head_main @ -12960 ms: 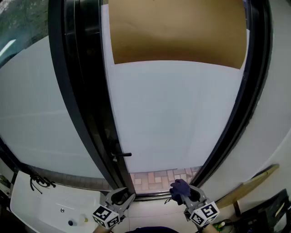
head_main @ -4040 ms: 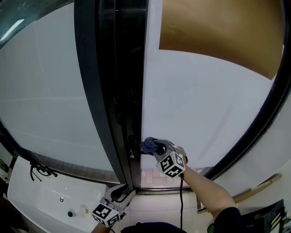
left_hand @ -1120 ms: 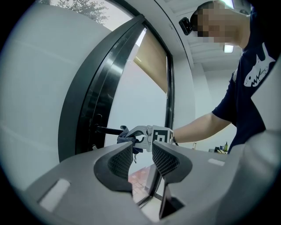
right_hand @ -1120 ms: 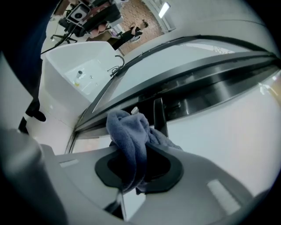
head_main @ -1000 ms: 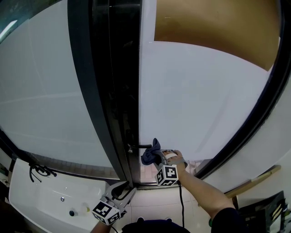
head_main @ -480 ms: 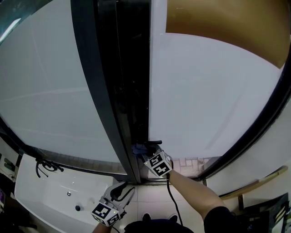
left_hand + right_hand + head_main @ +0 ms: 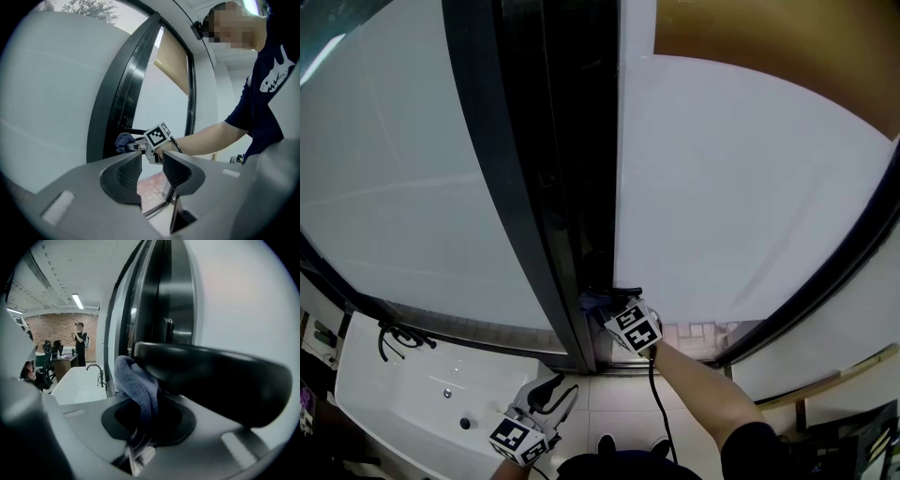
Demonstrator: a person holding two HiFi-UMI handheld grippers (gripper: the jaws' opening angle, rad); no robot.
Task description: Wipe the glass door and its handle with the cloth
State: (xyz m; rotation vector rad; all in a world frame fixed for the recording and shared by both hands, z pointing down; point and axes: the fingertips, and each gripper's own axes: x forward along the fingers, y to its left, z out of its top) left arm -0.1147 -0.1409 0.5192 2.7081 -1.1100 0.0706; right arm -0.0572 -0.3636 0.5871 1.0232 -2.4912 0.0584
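The right tool (image 7: 604,308) is up against the glass door (image 7: 741,197), at the pane's left edge where it meets the black frame (image 7: 546,187), low down near the bottom corner. Its jaws are closed on the blue cloth (image 7: 591,302), which bunches out in front of them and touches the black handle (image 7: 619,292), sitting just beneath the lever. The person's forearm (image 7: 698,389) reaches up to it from the bottom edge of the head view.

In the right gripper view the cloth (image 7: 135,380) is pinched in the right tool (image 7: 147,411) and folds up over the dark pad. A thick black rounded bar crosses just above it; whether that is the handle or part of the tool cannot be told. The frame (image 7: 161,296) runs upward beyond it.

The left tool (image 7: 547,394) hangs low, well apart from the door, near the corner of a white basin (image 7: 398,417). In its own view the left tool (image 7: 152,169) has its jaws apart with nothing between them. Past them are the right tool (image 7: 135,146), the cloth (image 7: 123,139) against the frame (image 7: 117,108), and the handle (image 7: 135,131) just above the cloth.
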